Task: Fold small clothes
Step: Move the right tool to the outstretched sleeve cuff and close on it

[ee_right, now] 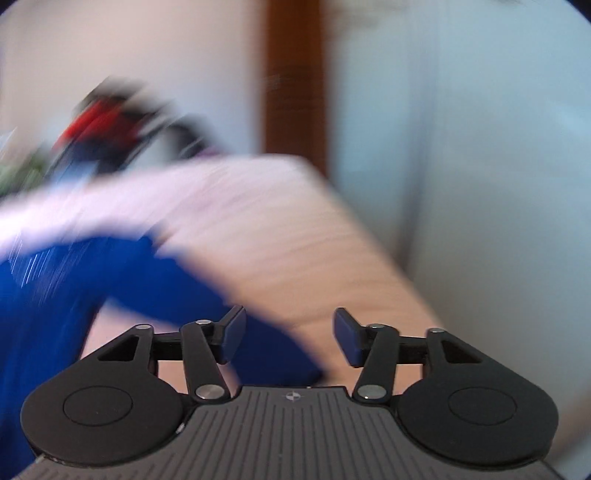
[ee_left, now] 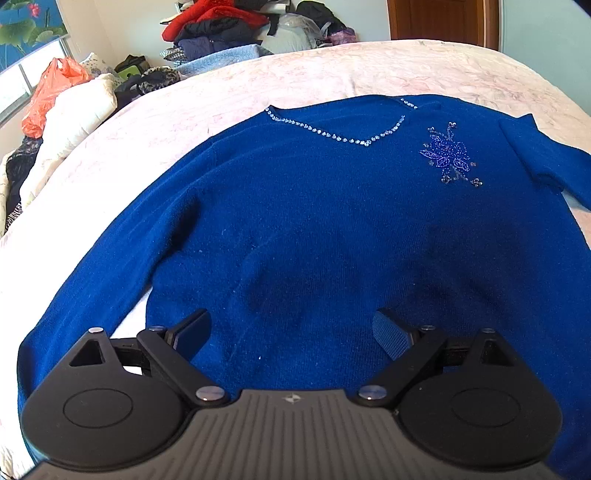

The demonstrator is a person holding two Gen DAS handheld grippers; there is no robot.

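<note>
A blue sweater (ee_left: 314, 221) lies flat, face up, on the pale pink bedspread (ee_left: 258, 81), its neckline trimmed with beads and a beaded flower (ee_left: 448, 155) on the chest. My left gripper (ee_left: 291, 336) is open and empty, just above the sweater's lower body, with the left sleeve (ee_left: 85, 288) running down beside it. In the blurred right wrist view my right gripper (ee_right: 290, 336) is open and empty over the sweater's right sleeve (ee_right: 207, 295) near the bed's right edge.
A heap of clothes (ee_left: 221, 26) is piled beyond the bed's far edge. An orange plastic bag (ee_left: 48, 92) and white bedding (ee_left: 70, 125) lie at the left. A wooden door (ee_left: 439, 18) stands at the back. The pale wall (ee_right: 480, 147) is right of the bed.
</note>
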